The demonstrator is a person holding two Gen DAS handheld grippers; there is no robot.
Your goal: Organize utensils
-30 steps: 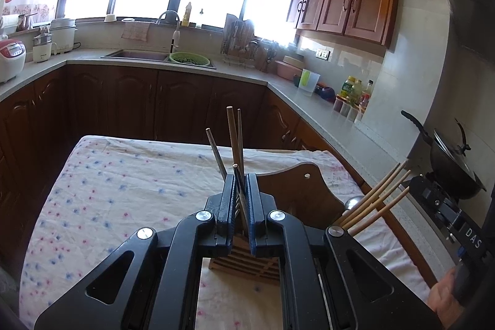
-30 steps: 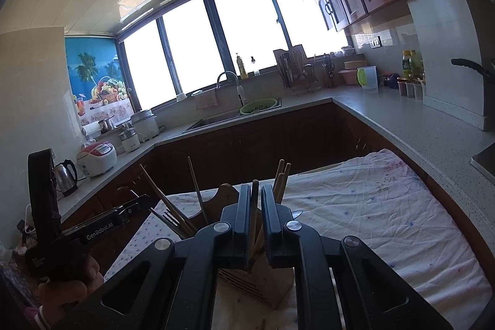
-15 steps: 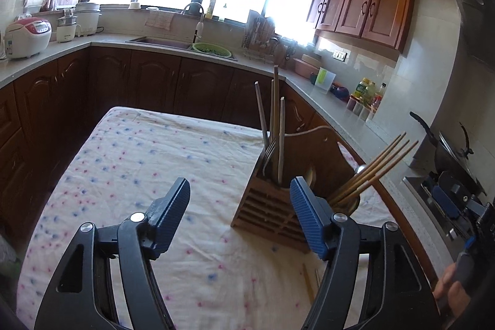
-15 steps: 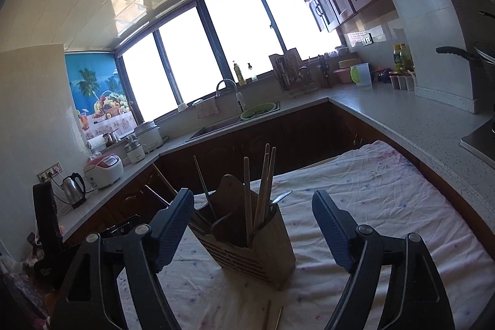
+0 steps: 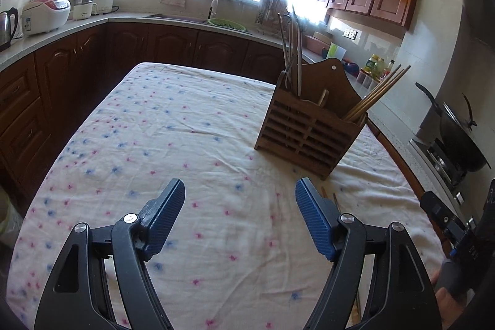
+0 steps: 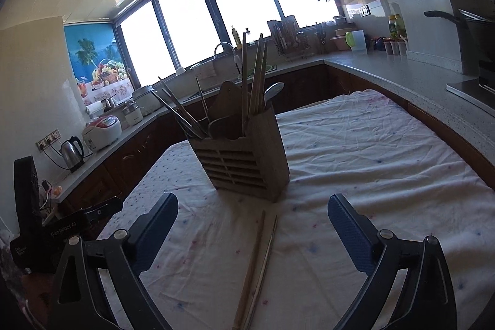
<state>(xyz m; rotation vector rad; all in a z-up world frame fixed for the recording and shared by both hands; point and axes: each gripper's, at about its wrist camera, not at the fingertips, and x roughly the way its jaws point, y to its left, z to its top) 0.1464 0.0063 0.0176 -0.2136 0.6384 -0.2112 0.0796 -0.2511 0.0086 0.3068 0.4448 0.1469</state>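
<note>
A slatted wooden utensil holder [image 5: 309,126] stands on the cloth-covered table [image 5: 185,144], with several chopsticks [image 5: 292,51] upright in its left part and wooden chopsticks [image 5: 377,96] leaning out on its right. It also shows in the right wrist view [image 6: 247,156]. Two loose chopsticks [image 6: 255,265] lie on the cloth in front of it, between my right gripper's fingers. My left gripper [image 5: 239,218] is open and empty, short of the holder. My right gripper [image 6: 252,234] is open and empty above the loose chopsticks.
Kitchen counters [image 6: 402,73] run around the table on three sides, with a rice cooker [image 5: 46,14], a kettle [image 6: 72,156], a sink [image 5: 185,17] and a wok on the stove [image 5: 461,138]. The other hand-held gripper shows at the right edge [image 5: 464,237].
Both grippers were shut on chopsticks at the holder a second ago. They opened, left the chopsticks standing in the holder, and pulled back and lower from it.
</note>
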